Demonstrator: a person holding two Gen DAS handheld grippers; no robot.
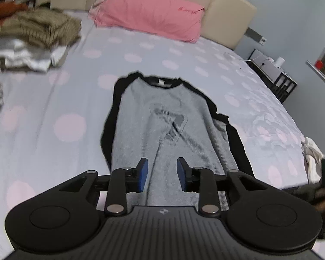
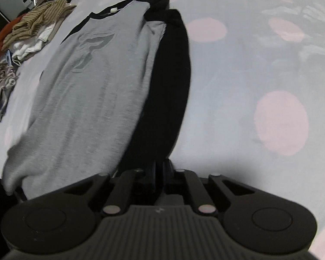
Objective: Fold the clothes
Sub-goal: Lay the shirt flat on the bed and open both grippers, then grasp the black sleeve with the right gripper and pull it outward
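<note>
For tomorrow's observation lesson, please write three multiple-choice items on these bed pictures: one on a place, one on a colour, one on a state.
1. Where does the pink pillow lie?
A. against the beige padded headboard
B. on the shirt
C. on the floor

2. What colour are the sleeves of the grey long-sleeved shirt?
A. white
B. black
C. red

3. How is the left hand-held gripper?
A. shut on the shirt
B. shut on the pillow
C. open

Answers:
1 A, it rests at the head of the spotted bedsheet, below the headboard.
2 B, dark sleeves flank the grey body.
3 C, its blue pads stand apart over the shirt.
</note>
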